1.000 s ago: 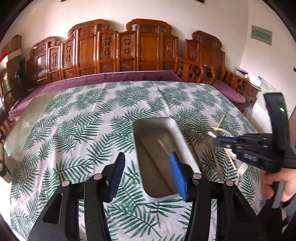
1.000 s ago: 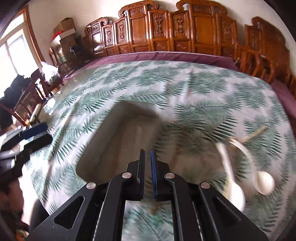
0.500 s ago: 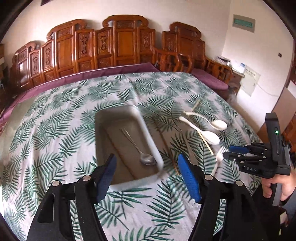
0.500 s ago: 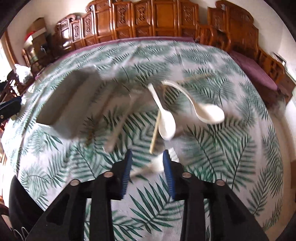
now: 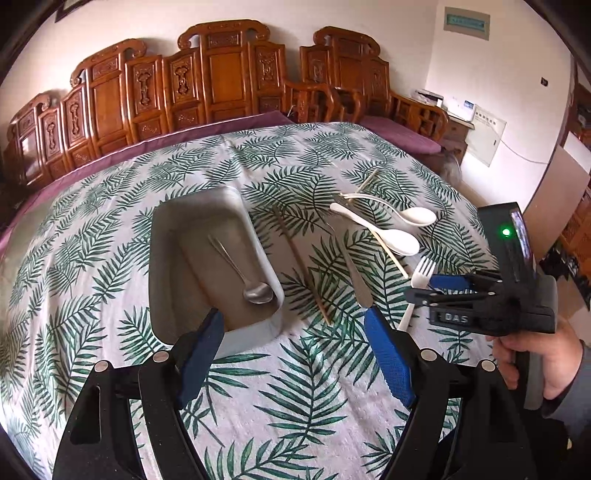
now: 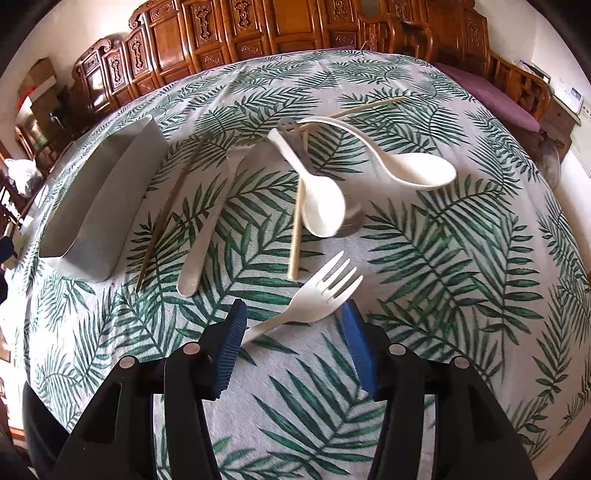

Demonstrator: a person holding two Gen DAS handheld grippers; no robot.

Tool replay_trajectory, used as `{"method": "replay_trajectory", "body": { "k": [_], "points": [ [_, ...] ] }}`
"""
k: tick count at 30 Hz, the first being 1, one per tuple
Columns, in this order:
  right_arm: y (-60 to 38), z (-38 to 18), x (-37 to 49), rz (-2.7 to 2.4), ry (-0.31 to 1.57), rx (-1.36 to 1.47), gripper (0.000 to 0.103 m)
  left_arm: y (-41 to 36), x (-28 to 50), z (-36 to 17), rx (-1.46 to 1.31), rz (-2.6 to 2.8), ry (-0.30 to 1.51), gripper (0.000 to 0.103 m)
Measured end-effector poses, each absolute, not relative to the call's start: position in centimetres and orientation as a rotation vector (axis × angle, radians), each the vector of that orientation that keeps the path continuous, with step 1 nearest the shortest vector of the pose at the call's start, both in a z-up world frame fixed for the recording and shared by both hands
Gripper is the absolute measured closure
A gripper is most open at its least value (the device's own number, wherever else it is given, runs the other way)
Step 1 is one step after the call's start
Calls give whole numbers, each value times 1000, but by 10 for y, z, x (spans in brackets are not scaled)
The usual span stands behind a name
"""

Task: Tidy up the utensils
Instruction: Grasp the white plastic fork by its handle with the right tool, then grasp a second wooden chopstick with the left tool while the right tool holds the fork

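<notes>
Tray (image 5: 168, 258), one, grey, holding one metal spoon (image 5: 255, 291). Right of tray on the cloth: one knife (image 6: 201, 236), two white spoons (image 6: 321, 206), three chopsticks (image 6: 295, 236), one white fork (image 6: 310, 299). Step, judged: fork pickup; right gripper (image 6: 291, 345) opening astride the handle, must close. Left gripper (image 5: 291, 362) opening, empty.

The left wrist view looks steeply down along its claw (image 5: 293, 354) at the counter (image 5: 92, 266), close over the tray (image 5: 162, 258), facing the carved chairs (image 5: 221, 77) at the far wall. The right wrist view tilts down more steeply, nearer the fork (image 6: 317, 295). Both views share the tray (image 6: 96, 206), spoons (image 6: 321, 199), fork (image 5: 419, 277) and chairs (image 6: 280, 22); the left view also catches the right claw (image 5: 432, 290).
</notes>
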State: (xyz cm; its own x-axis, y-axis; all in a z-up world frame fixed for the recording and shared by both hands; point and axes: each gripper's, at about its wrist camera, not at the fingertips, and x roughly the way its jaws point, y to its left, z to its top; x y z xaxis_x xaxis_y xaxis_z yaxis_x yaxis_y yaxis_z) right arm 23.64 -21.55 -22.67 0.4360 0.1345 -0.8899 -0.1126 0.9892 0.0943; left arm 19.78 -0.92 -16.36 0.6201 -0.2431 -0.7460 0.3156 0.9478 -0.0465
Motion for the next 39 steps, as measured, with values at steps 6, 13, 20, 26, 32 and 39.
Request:
{"method": "replay_trajectory", "body": {
  "k": [6,13,20,26,32,39],
  "points": [
    [-213,-228,234,152,1093,-73,59,-10,199,-171,100,-315,859,28],
    [-229,-226,229,187,1107,-102,83,-12,204,-170,73,-289,866,28],
    [-238,-225,227,248,1151,-119,85,-31,213,-162,57,-285,858,28],
    [-239,-224,221,305,1161,-171,85,-56,225,-163,76,-290,865,28],
    [-246,-223,220,356,1160,-198,96,-72,241,-171,105,-280,899,28],
    [-257,-216,224,383,1139,-187,96,-86,267,-186,147,-261,967,46]
  ]
}}
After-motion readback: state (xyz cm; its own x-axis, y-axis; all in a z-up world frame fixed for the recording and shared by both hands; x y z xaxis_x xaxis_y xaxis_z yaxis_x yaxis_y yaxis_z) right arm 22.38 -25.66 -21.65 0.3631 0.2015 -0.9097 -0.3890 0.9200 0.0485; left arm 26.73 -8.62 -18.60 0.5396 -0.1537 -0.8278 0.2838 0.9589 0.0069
